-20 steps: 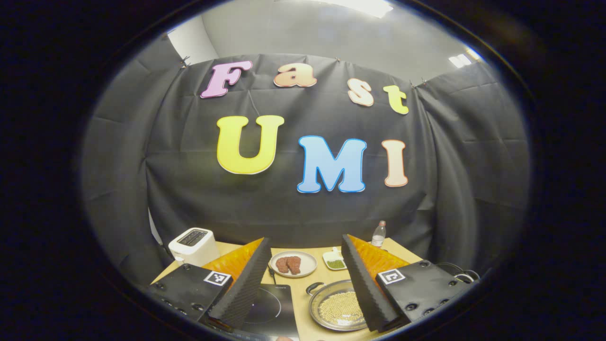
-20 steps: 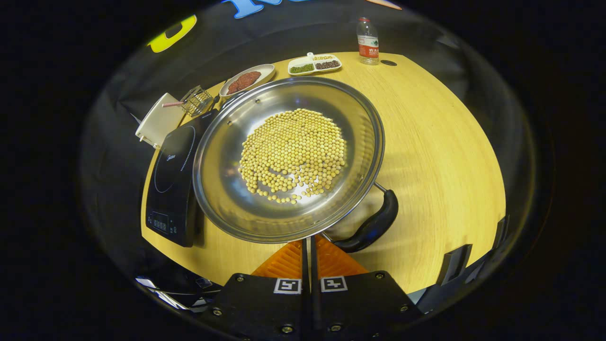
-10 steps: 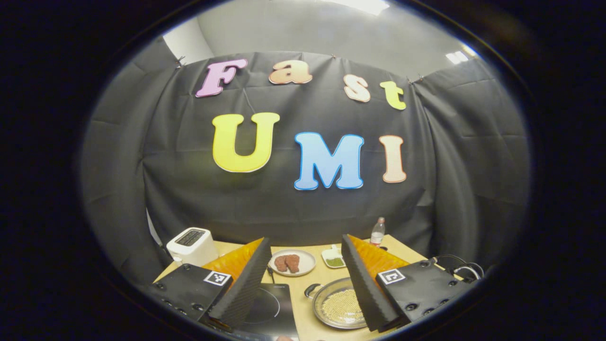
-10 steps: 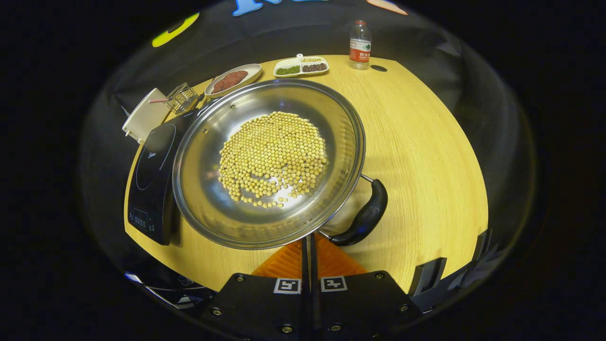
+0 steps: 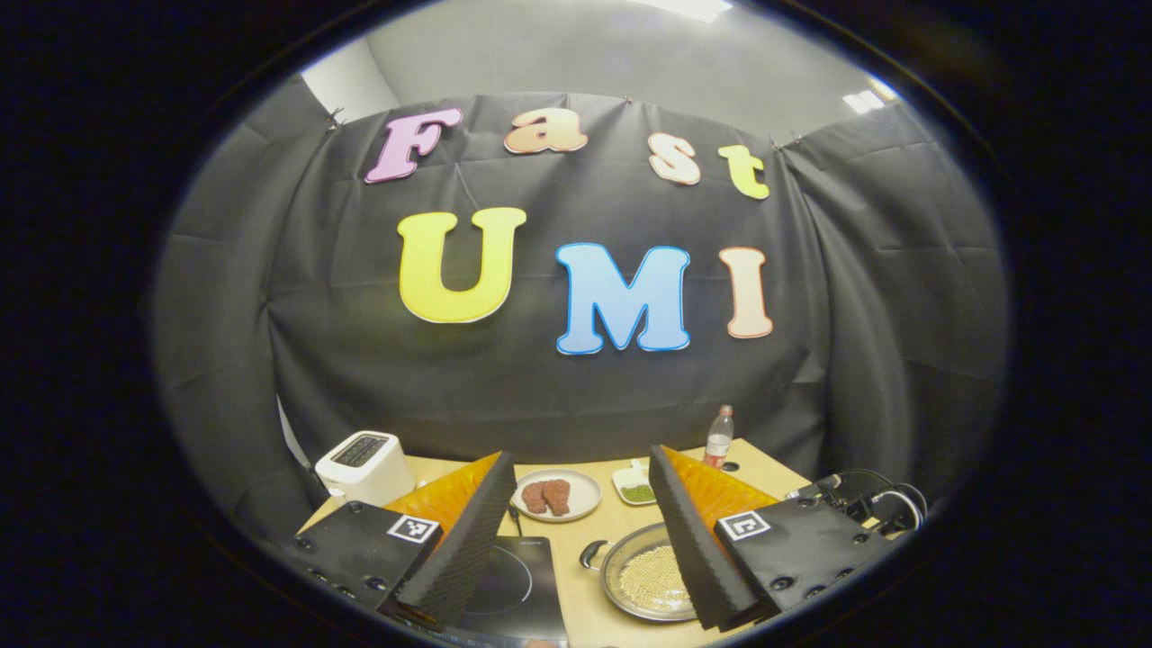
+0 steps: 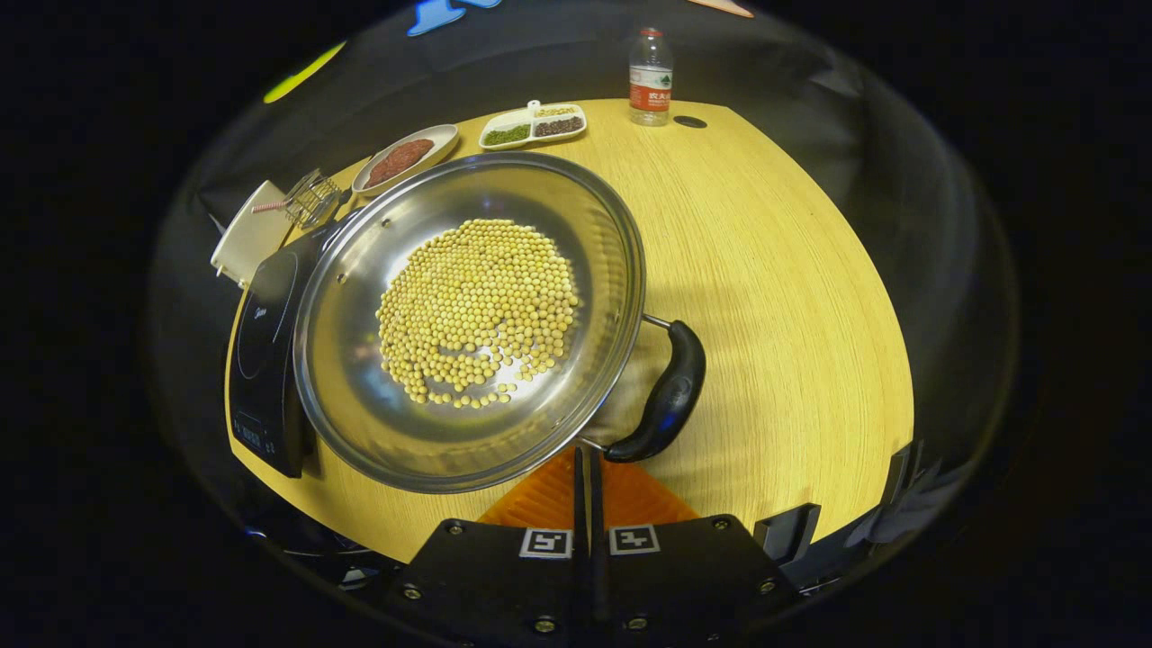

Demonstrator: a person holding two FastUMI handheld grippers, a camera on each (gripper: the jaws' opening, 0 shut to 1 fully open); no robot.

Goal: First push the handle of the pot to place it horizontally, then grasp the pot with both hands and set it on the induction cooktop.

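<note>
Step in hand is judged to be the handle push: in the right gripper view the right gripper is seen with its fingers pressed together, nothing held between them, tips right at the near rim of the pot, just beside the near end of the black side handle. The pot sits on the wooden table, right of the induction cooktop and overlapping its edge in this view — contact cannot be confirmed. For a clean push, the closed tips should be laid against the handle's side rather than its end, and the sweep kept slow and low, so that the pot is turned, not slid, and the soybeans are not shaken about. In the left gripper view the left gripper is held wide open and empty, raised well above the table, with the cooktop and pot seen between and below its fingers; it is best kept clear until the handle is set. Count: one pot, two handles on it — the far one is seen as a small loop in the left gripper view; one cooktop; one toaster; one plate of meat; one divided dish; one water bottle; one small wire basket.
</note>
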